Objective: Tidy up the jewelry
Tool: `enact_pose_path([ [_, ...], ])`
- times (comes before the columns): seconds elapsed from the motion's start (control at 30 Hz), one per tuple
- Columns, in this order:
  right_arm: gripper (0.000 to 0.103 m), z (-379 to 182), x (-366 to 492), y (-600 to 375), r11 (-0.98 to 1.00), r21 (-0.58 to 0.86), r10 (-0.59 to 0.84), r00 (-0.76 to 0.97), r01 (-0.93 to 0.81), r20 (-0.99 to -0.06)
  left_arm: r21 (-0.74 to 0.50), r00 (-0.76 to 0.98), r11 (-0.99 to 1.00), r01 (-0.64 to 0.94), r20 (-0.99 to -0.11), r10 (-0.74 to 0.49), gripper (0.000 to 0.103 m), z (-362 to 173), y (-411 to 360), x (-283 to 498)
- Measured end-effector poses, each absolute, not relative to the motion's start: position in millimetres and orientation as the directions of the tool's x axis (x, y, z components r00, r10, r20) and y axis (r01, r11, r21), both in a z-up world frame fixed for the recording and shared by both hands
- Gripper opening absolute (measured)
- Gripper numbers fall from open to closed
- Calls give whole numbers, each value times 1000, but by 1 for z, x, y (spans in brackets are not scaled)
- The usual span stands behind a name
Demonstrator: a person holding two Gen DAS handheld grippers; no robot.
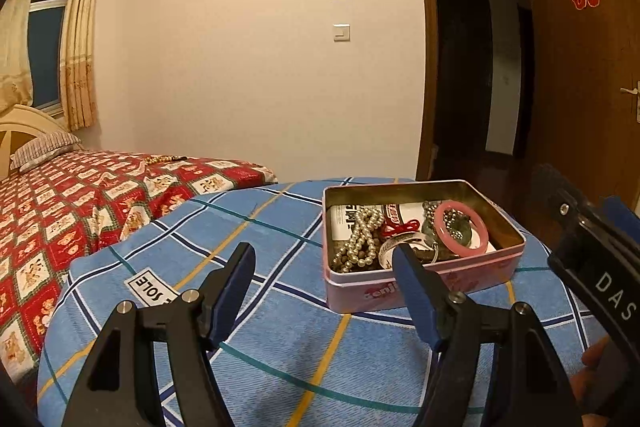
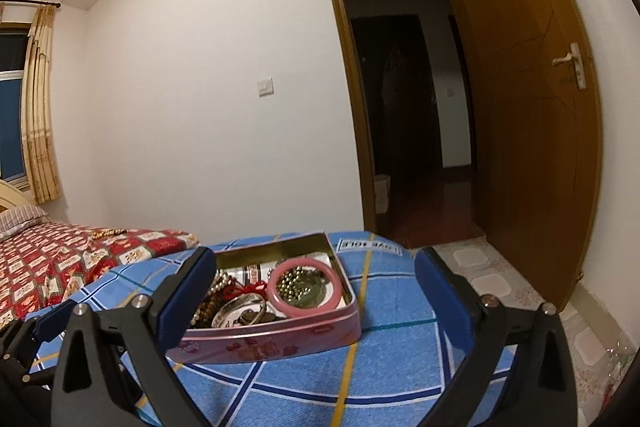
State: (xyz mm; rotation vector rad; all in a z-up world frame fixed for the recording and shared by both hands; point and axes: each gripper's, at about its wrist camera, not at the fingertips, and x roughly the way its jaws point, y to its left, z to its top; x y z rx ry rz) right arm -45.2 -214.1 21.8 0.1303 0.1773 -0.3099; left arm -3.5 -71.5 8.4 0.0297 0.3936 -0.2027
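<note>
An open pink tin box (image 1: 424, 285) sits on a blue plaid quilt (image 1: 280, 307). It holds a pink bangle (image 1: 461, 229), a pearl necklace (image 1: 362, 239), a silver bangle (image 1: 394, 243), a red knot cord (image 1: 402, 227) and dark beads. My left gripper (image 1: 324, 257) is open and empty, just before the tin's left front corner. My right gripper (image 2: 316, 269) is open and empty, its jaws standing either side of the tin (image 2: 280, 335); the pink bangle (image 2: 306, 287) lies between them. The right gripper's body shows at the right edge of the left wrist view.
A bed with a red patterned cover (image 1: 60, 195) lies to the left, with a string of beads (image 1: 164, 159) on it. A brown door (image 2: 532, 131) stands open at right beside a dark doorway. Tiled floor (image 2: 500, 279) lies beyond the quilt's right edge.
</note>
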Motion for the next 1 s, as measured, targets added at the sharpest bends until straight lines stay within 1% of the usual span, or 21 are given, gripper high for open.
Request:
enact_pose_path([
  [0.13, 103, 25, -51, -206, 940, 69, -323, 935, 335, -145, -21, 907, 980, 197, -375, -191, 72, 9, -69, -4],
  [0.3, 103, 26, -51, -201, 940, 40, -331, 935, 338, -123, -15, 908, 980, 198, -373, -189, 75, 9, -69, -5],
  [1.0, 103, 26, -52, -203, 940, 41, -332, 935, 339, -127, -5, 910, 980, 200, -371, -188, 77, 10, -72, -7],
])
